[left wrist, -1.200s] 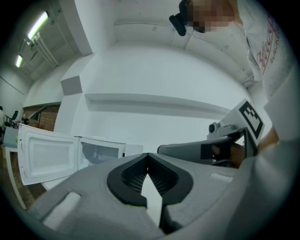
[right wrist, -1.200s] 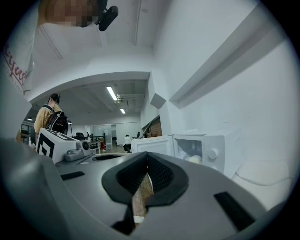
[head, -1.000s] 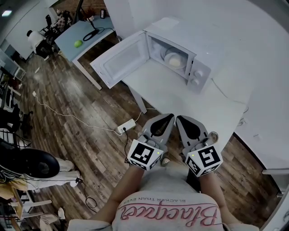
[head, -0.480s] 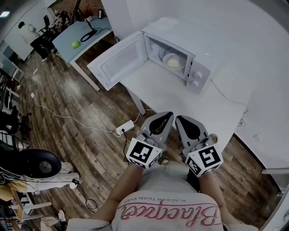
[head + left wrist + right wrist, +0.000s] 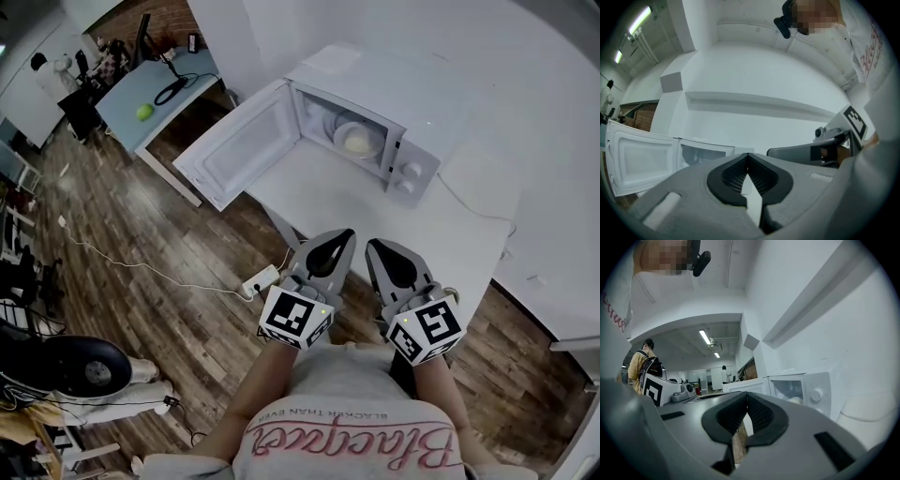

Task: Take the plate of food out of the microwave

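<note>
**Both claws closed and empty, short of the open microwave**
The left gripper (image 5: 345,238) and right gripper (image 5: 373,247) hang side by side over the near edge of the white table (image 5: 375,211), jaws pressed together on nothing. The plate of food (image 5: 358,141) sits inside the microwave (image 5: 412,155), whose door (image 5: 239,150) is swung wide. Probably best to open the jaws before reaching in, then grip the rim level.

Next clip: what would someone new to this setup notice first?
The white microwave on the white table stands with its door swung wide open, and a white plate of pale food sits inside. In the foreground the left gripper and right gripper, grey with black-and-white marker cubes, are held side by side near the table's front edge, both shut and empty.
</note>
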